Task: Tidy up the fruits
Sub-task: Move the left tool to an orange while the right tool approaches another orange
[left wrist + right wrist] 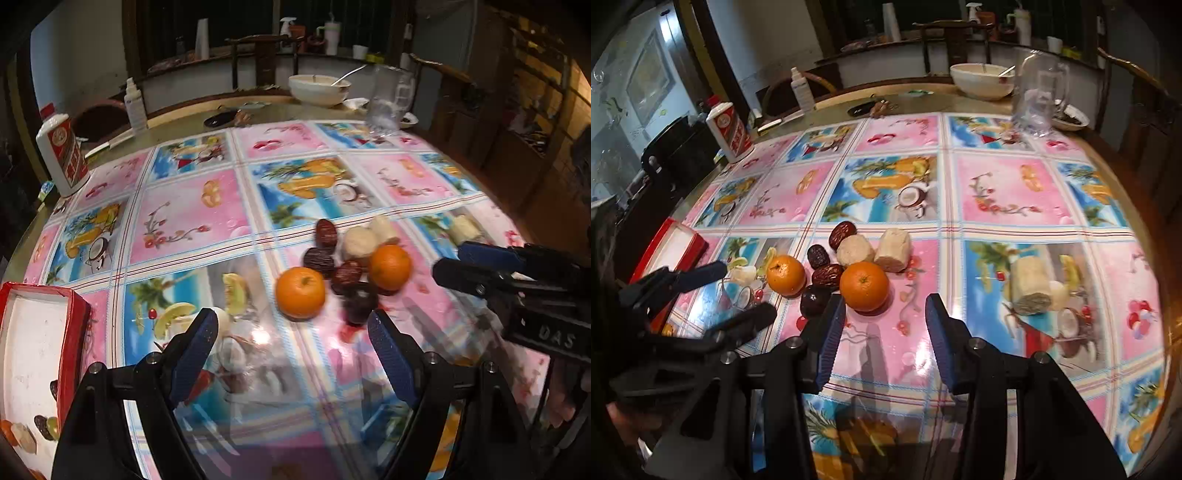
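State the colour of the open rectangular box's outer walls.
Red, white inside; the cardboard box shows best in the left wrist view.

Orange mandarins point(864, 286); dark-brown dates point(842, 229); red box point(40, 354); pink-blue fruit-print tablecloth point(997, 192).

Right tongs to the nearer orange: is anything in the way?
Nothing visible. The right tongs are open just short of the nearer orange, with only bare tablecloth between them. The dates lie behind and to its left.

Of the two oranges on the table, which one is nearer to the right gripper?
The orange just ahead of the right gripper, beside its left finger. The other orange lies further left, beyond the dark dates.
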